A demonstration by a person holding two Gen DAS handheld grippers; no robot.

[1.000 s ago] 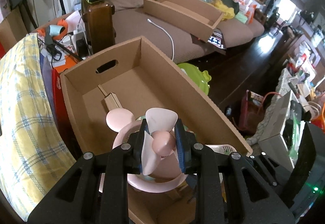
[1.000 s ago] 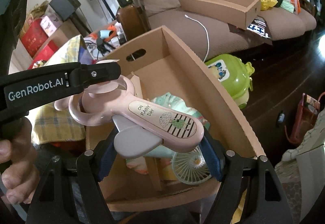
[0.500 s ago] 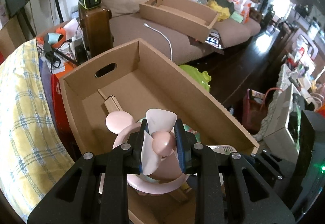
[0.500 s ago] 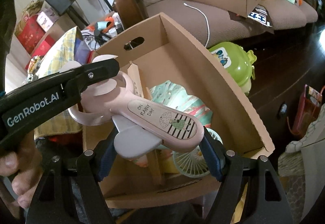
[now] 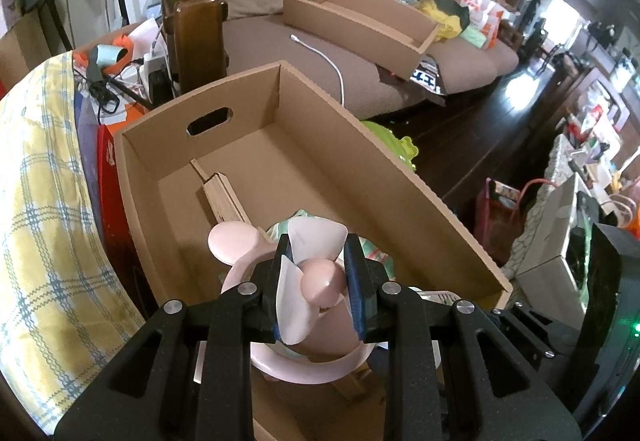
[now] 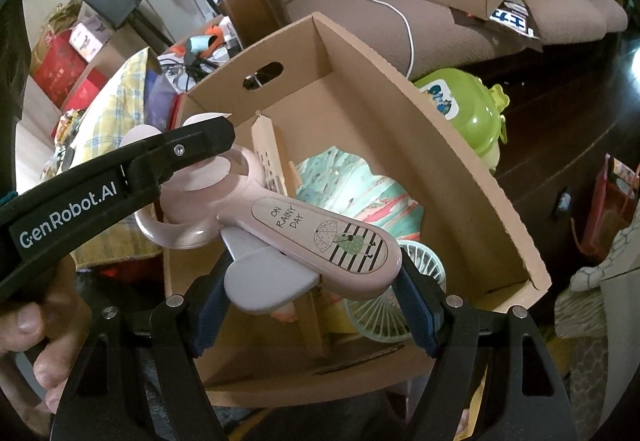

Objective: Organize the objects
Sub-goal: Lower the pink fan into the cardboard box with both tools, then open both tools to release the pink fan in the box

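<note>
The pink fan (image 6: 312, 241) sits in the centre of the right wrist view, held over the near end of the open box (image 6: 452, 145) by both tools. The right gripper (image 6: 316, 305) stands fairly wide, its blue pads pressed against the two sides of the fan's handle, the one printed "ON RAINY DAY"; a grey flap sticks out below the handle at lower centre. The left gripper (image 5: 318, 281) is drawn narrow on the fan's head: in its own view, at lower centre, the pads pinch the pink hub and pale blades between them, with the ring guard curving underneath. In the right wrist view that gripper reaches in from the left edge, its tip on the fan head. A hand (image 6: 36, 345) shows at lower left.

Inside the box, beneath the fan, lie a mint patterned cloth (image 6: 360, 193), a small green fan (image 6: 396, 301) at the near right, and a cardboard divider (image 6: 272, 157).
</note>
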